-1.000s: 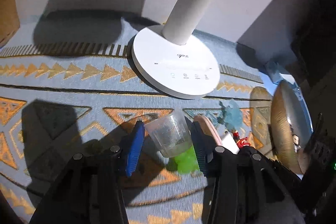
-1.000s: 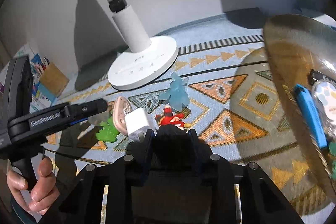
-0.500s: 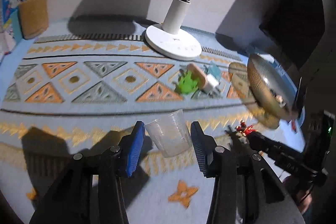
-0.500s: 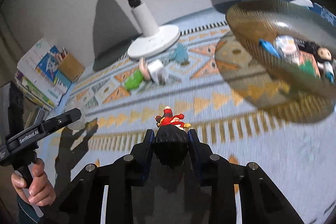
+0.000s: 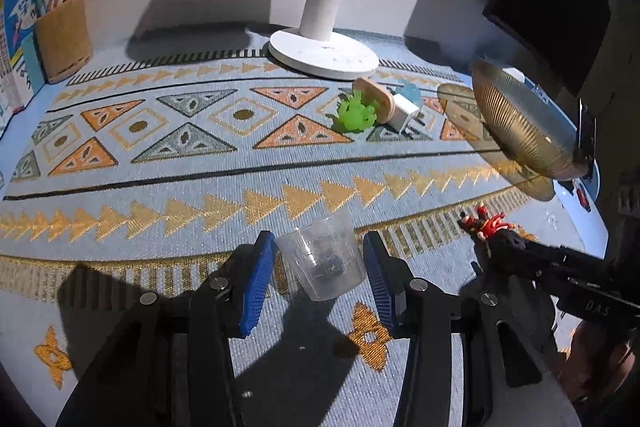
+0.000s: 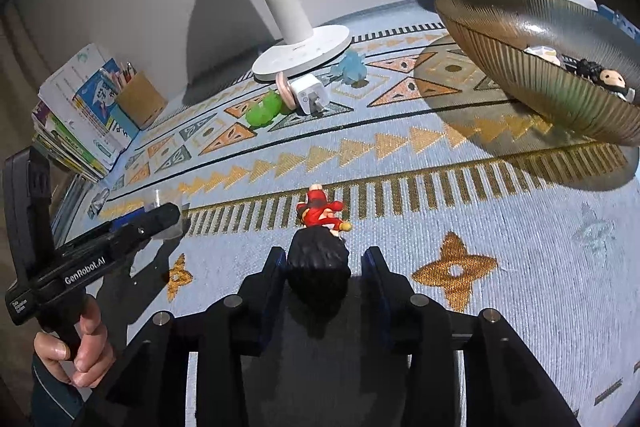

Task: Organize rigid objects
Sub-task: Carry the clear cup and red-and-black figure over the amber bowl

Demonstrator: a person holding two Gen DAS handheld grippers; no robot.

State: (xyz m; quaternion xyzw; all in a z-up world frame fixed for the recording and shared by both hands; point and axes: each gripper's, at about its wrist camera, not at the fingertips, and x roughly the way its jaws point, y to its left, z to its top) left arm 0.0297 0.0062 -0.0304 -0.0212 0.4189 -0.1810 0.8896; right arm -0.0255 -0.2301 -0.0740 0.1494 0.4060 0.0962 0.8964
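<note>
Both grippers are black plastic with blue ribbed pads and silver screws; the left gripper (image 5: 320, 267) carries white "GenRobot.AI" lettering; a dark sleeve (image 6: 48, 399) shows.

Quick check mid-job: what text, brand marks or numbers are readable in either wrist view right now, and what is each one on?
"GenRobot.AI": side of the left gripper, right wrist view.
"DAS": body of the right gripper, left wrist view; partly cut off.
Small white label on the left gripper's handle: too small.
Book covers: print, unreadable.
Lamp base: tiny marks, unreadable.
Clear cup: faint markings, unreadable.
</note>
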